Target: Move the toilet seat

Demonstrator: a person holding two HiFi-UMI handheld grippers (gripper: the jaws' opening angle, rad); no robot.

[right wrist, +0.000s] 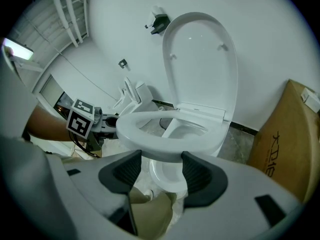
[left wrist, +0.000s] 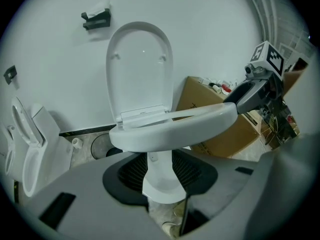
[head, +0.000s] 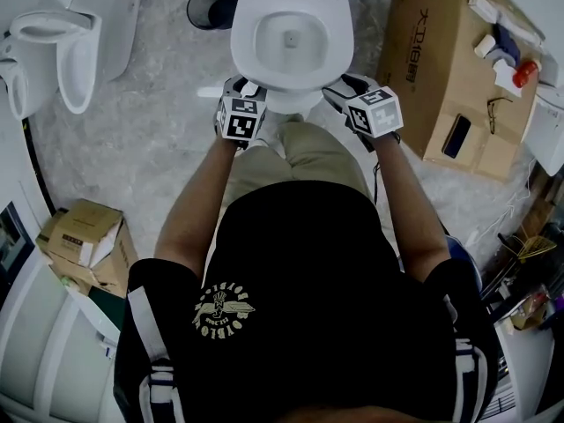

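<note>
1. Flooring: grey mottled floor (head: 150, 139) is spreading under everything in the head view. A white wall (left wrist: 210, 29) is closing the room behind, carrying a dark fitting (left wrist: 96, 18) at 11 o'clock of the lid.
2. Toilet (head: 291, 95): white, standing at 12 o'clock in the head view. Its lid (left wrist: 140, 69) is standing upright against the wall.
3. Toilet seat (left wrist: 175, 129): white, hanging part-raised above the bowl, with its hinged end low at the back.
4. Left gripper (left wrist: 160, 169): sitting at the seat's 7 o'clock. Its fingers (left wrist: 122, 176) are standing released and apart, with the seat's rim lying across their tips, unclamped.
5. Right gripper (right wrist: 161, 166): sitting at the seat's 5 o'clock. Its fingers (right wrist: 200, 174) are likewise standing apart, with the rim crossing the gap between them, not pinched.
6. Second toilet (head: 53, 51): white, standing at 10 o'clock.
7. Waste bin (head: 211, 5): black and round, sitting at 11 o'clock just beside the toilet. Its contents are too dark to tell.
8. Large carton (head: 432, 69): closed, sitting at 2 o'clock. It is bearing white bottles (head: 486, 44), spectacles (head: 498, 113) and a dark phone (head: 457, 136) on top.
9. Small carton (head: 84, 241): sitting at 8 o'clock with its flaps parted. Its contents are unclear.
</note>
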